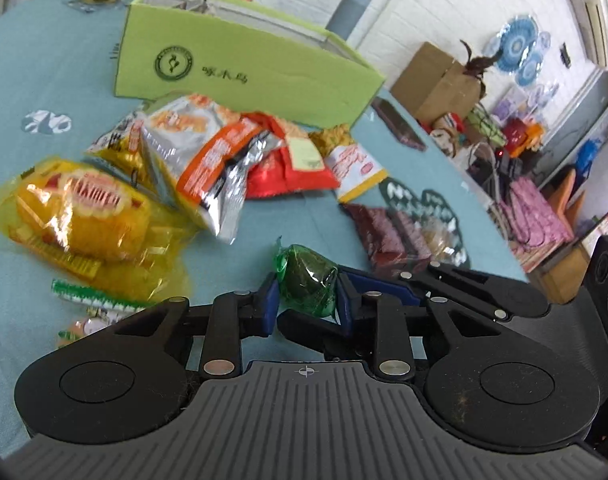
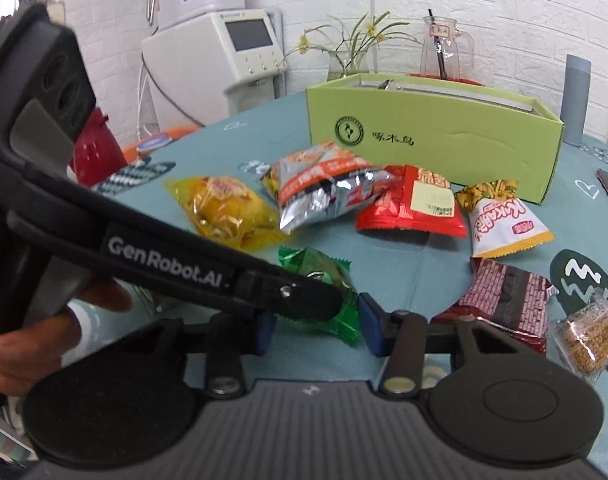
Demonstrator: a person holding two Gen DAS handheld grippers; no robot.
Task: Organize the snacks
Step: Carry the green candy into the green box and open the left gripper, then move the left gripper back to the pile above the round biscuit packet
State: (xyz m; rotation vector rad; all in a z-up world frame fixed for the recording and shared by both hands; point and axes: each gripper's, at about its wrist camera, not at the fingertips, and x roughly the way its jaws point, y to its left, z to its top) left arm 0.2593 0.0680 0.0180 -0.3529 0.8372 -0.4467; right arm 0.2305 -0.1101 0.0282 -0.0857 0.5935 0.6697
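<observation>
A green-wrapped snack (image 1: 308, 290) (image 2: 340, 320) hangs between the blue pads of my left gripper (image 1: 307, 300), which is shut on it. In the right wrist view that gripper (image 2: 320, 304) reaches in from the left. My right gripper (image 2: 316, 330) has its pads on both sides of the same snack and is shut on it; one of its blue fingers (image 1: 384, 288) shows beside the wrapper. Behind stands an open green box (image 1: 232, 64) (image 2: 432, 136). In front of it lie a yellow packet (image 2: 224, 208), a silver-orange bag (image 2: 324, 188) and a red bag (image 2: 412, 204).
A white-yellow packet (image 2: 504, 220), a dark red bar (image 2: 504, 300) and a clear-wrapped crisp piece (image 2: 588, 340) lie to the right on the teal tablecloth (image 2: 424, 264). A glass jug (image 2: 448, 52), a vase (image 2: 348, 60) and a grey bottle (image 2: 576, 96) stand behind the box. A hand (image 2: 24, 340) holds the left gripper.
</observation>
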